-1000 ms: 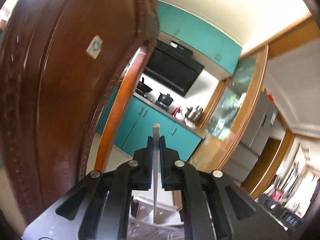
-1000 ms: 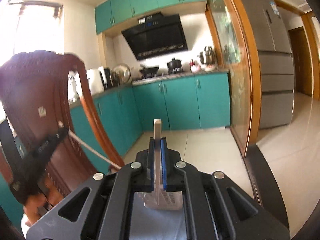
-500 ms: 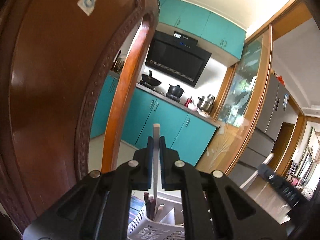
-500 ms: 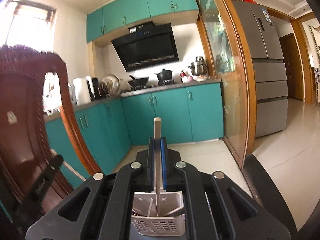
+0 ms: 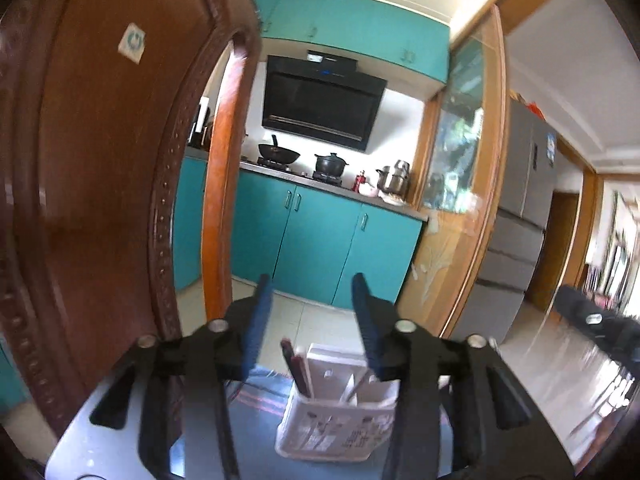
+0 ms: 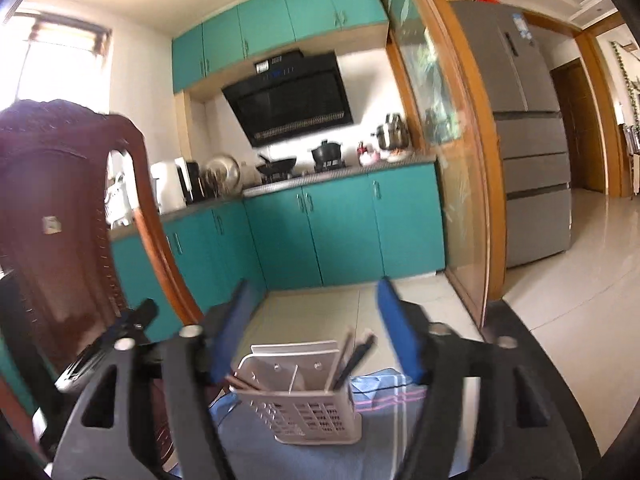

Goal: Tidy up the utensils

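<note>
Our left tool (image 5: pixel 310 300) and right tool (image 6: pixel 316 312) both gape wide, empty, above the white basket (image 6: pixel 304 412) holding chopsticks (image 6: pixel 354 358).

White utensil basket (image 6: pixel 308 412) with chopsticks (image 6: pixel 352 362) on blue cloth (image 6: pixel 384 424), between spread right gripper (image 6: pixel 316 320) fingers (image 6: pixel 400 336).

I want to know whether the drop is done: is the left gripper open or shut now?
Open. In the left wrist view the left gripper has its blue pads spread wide with nothing between them, above the white utensil basket.
</note>
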Tool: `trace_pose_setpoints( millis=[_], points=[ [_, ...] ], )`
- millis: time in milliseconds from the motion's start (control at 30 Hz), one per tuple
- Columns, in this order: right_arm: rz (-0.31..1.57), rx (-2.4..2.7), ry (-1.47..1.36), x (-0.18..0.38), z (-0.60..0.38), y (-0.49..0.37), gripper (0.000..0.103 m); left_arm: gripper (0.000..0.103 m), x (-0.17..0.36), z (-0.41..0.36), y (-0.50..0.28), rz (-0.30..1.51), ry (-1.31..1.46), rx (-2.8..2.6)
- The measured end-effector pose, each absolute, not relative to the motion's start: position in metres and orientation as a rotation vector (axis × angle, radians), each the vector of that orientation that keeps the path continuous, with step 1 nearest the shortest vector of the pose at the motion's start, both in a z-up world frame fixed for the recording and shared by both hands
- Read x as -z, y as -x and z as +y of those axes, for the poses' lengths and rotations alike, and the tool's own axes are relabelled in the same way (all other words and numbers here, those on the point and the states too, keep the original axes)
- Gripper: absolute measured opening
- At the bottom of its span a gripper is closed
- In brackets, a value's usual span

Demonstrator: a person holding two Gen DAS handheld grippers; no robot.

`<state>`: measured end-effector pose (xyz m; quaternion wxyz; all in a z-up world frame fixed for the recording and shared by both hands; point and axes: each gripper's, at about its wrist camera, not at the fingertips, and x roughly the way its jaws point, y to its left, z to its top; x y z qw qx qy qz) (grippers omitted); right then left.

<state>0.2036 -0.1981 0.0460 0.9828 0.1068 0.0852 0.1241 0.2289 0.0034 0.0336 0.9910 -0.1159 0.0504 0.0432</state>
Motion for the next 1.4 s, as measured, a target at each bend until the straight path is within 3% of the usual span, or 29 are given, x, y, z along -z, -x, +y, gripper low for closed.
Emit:
trace_pose_setpoints(
  millis=[133,433,467,567,1400],
  points=[
    [0.171,-0.203,-0.175,-0.021,-0.217,-0.152,0.083,0.075,-0.022,-0.009,-0.190,0.125,0.147,-0.096],
    [0.298,-0.123,-0.020,0.033,-0.214,-0.076,0.093,0.097,0.013,-0.028,-0.087,0.193,0.063,-0.092],
    [0.311,-0.123,0.001,0.036,-0.211,-0.070,0.098,0.097,0.018,-0.030,-0.079,0.211,0.046,-0.088],
    [0.331,-0.138,0.009,0.045,-0.205,-0.052,0.100,0.097,0.029,-0.032,-0.058,0.261,0.006,-0.074],
    [0.324,-0.113,0.074,0.046,-0.191,0.000,0.100,0.100,0.028,-0.014,-0.016,0.292,0.050,-0.073]
  ],
)
